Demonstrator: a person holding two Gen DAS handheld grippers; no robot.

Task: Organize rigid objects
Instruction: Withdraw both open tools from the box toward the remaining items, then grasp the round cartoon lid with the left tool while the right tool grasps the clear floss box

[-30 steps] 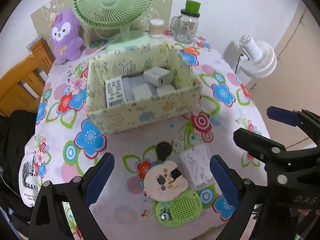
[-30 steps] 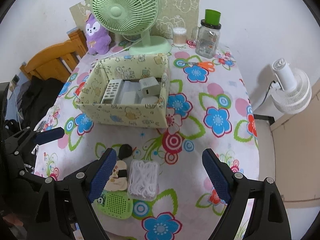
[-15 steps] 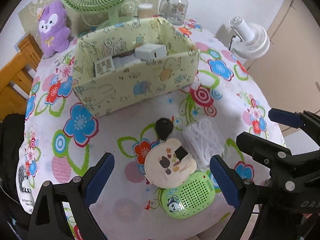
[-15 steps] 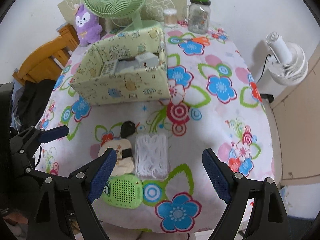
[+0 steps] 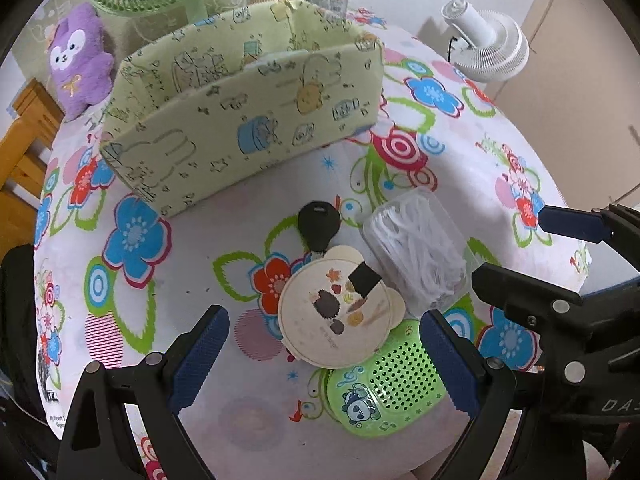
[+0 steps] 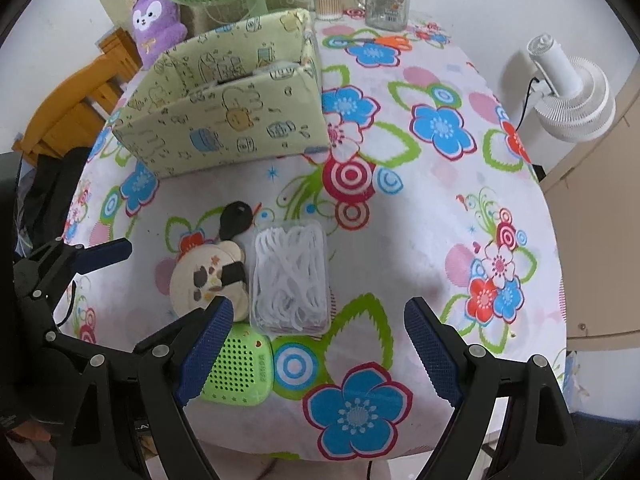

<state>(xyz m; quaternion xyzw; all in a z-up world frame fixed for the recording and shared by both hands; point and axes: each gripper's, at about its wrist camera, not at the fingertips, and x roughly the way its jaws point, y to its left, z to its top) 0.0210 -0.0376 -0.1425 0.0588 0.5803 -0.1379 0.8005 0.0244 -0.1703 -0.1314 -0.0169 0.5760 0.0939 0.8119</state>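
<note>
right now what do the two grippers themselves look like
Both are matte black plastic clamps with silver rivets or screws. The left gripper and right gripper carry dark blue ribbed pads on their fingertips. The right gripper's body shows white lettering in the left wrist view. No sleeves are visible.

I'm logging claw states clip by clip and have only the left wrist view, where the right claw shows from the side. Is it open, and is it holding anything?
Observer: The right claw is open, its jaws spread wide, with nothing between them.
Reviewer: What lies ahead of it?
Observer: The clear box of floss picks lies on the cloth just past the gap, off-centre toward the green speaker.
</note>
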